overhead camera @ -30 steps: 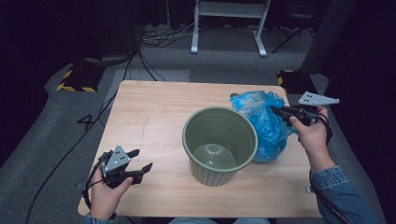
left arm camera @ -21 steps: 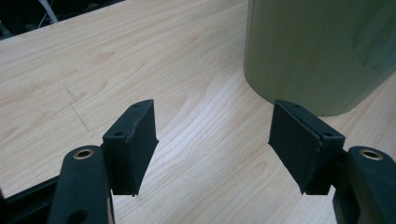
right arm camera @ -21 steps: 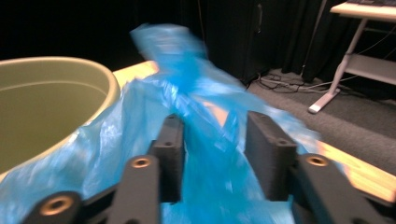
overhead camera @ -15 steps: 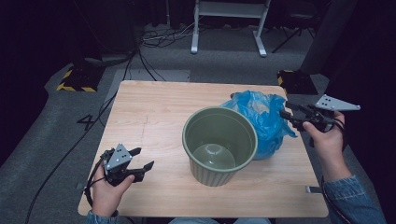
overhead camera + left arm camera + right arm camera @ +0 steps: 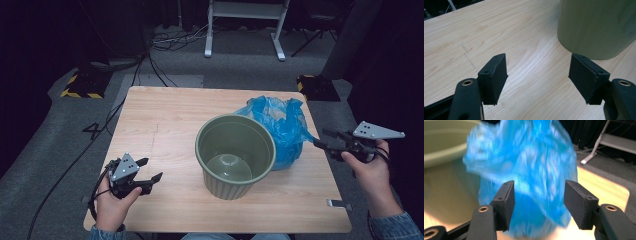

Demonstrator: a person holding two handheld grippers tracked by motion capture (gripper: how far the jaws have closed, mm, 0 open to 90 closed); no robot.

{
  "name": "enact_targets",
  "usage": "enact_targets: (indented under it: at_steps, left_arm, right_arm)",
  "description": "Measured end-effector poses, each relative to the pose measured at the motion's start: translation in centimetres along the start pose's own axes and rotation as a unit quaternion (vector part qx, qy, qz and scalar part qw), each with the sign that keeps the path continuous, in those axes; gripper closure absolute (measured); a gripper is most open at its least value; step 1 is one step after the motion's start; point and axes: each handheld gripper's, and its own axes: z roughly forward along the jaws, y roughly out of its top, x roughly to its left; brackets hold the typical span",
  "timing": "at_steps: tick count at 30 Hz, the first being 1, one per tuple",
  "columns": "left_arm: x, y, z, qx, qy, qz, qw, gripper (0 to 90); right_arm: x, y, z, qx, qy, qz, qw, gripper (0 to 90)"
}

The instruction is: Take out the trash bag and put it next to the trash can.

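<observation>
Opening right claw [image 5: 320,143], prob. clear of blue bag [image 5: 280,125], beside bin [image 5: 235,150]

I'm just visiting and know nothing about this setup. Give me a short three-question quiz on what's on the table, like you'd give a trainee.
1. True or false: the crumpled blue plastic bag lies inside the ribbed green plastic bucket.
2. Which gripper has the bag right before its jaws? A) left gripper B) right gripper
3. Fill in: the bucket stands upright on the light wooden ____.

Key:
1. False; the bag sits beside the bucket, on the table, at the right in the high view.
2. B; its jaws have just been opening and stand open, clamping nothing.
3. table
</observation>
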Motion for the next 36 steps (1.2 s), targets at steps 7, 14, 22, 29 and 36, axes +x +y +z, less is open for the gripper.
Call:
enact_targets:
  at_steps: [7,14,22,29,36]
  left_arm:
    - [0.0,-0.3,0.7,0.016,-0.002,0.004,0.9999,30.3]
    - [0.0,-0.9,1.0,0.03,-0.002,0.007,0.9995,29.9]
    - [0.2,-2.3,1.3,0.047,-0.003,-0.003,0.9989,29.8]
    - [0.5,-3.1,1.5,0.058,0.0,-0.011,0.9983,29.6]
    - [1.1,-4.1,2.0,0.071,-0.003,-0.024,0.9972,29.2]
  right_arm:
    - [0.1,-3.2,-1.1,0.032,-0.003,0.002,0.9995,38.9]
    - [0.3,-5.4,-1.1,0.05,0.005,0.002,0.9988,39.6]
    - [0.5,-7.7,-1.0,0.073,0.011,0.009,0.9972,38.1]
    - [0.6,-10.0,-0.4,0.095,0.006,0.021,0.9952,36.2]
    - [0.7,-11.7,0.3,0.103,0.013,0.039,0.9938,33.1]
